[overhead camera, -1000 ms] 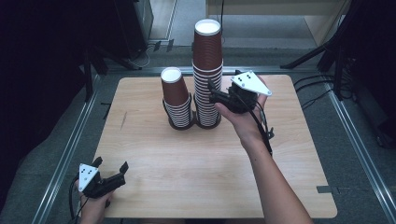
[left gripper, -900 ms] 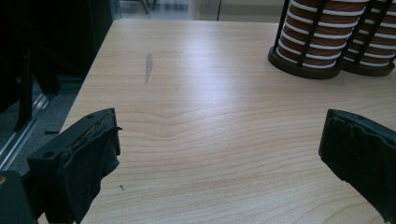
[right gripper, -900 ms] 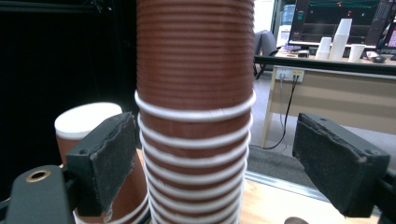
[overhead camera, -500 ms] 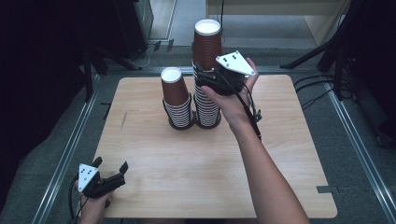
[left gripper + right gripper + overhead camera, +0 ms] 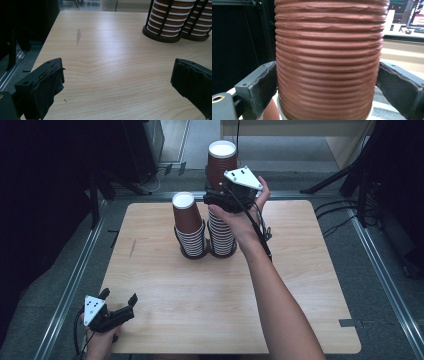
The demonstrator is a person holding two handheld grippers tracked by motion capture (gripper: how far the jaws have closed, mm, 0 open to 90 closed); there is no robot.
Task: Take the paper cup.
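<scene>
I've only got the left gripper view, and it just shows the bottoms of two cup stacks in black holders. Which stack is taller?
Observer: In the high view, the taller stack is the one on the right, and the shorter stack stands close beside it.
Operator: Where is the right gripper?
Observer: The right gripper is up at the taller stack's top cup. That cup stands between its jaws, which have just been opening.
Operator: Is it squeezing that cup?
Observer: Probably not. In the right gripper view the pads sit right at the cup's ribbed sides, but its wall shows no dent.
</scene>
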